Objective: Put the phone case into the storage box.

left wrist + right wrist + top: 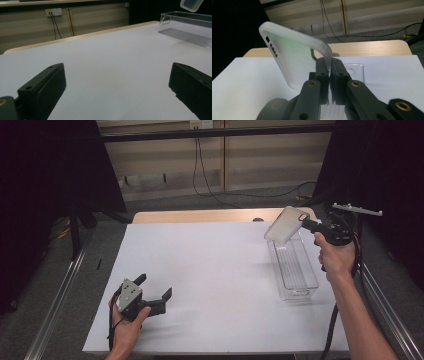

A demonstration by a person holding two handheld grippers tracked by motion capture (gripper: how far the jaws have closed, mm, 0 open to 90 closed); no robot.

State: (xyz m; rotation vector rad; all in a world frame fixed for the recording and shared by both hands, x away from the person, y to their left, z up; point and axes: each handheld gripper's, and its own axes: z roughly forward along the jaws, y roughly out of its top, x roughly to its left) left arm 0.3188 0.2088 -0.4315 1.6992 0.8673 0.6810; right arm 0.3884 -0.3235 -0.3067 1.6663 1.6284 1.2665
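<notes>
Step in hand, as I read it: carrying the phone case [285,225] to the clear bin [295,270] at the right side of the table [200,270]. I have the case pinched by one edge in the right gripper [304,221], held in the air above the far end of the bin, tilted, not touching bin or table.

Right gripper view: both jaws are clamped tight on the thin side wall of the case [294,55], the frosted shell standing up and leaning to the left of the jaws. Camera cut-out and button slots are visible near its top corner. Below and beyond the jaws I can see the bin's end with its handle cut-out [353,71].

Left gripper [155,295]: resting low on the white sheet at the near left, well apart from the bin. Its jaws stand wide apart, nothing between them; the left gripper view shows bare table between the two pads, with the bin [186,27] far off to the right.

Next move, my judgement: lower the case over the bin's opening, level it along the long axis so it fits between the walls, then release. Risk: the case is gripped by a thin edge, so it may swing or catch the rim on the way down
</notes>
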